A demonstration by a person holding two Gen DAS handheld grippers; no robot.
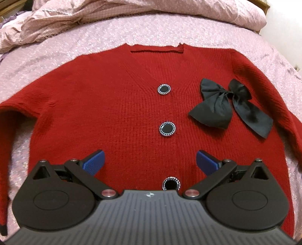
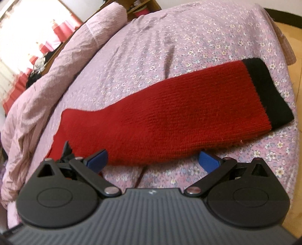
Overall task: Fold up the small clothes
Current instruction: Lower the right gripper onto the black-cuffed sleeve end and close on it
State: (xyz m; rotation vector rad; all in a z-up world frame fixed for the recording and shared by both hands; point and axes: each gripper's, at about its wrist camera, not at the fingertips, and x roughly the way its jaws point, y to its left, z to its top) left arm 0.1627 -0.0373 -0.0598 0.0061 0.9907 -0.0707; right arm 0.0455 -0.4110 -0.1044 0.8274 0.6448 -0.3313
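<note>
A red knit cardigan lies flat, front up, on the bed, with black round buttons down its middle and a black bow on its right chest. My left gripper is open and empty above the cardigan's lower front. In the right wrist view one red sleeve with a black cuff lies spread out to the right. My right gripper is open and empty, just in front of the sleeve's near edge.
The bed has a pink flowered sheet. A rumpled pink quilt is bunched along the far side, also in the right wrist view. The bed's edge and wood floor show at the right.
</note>
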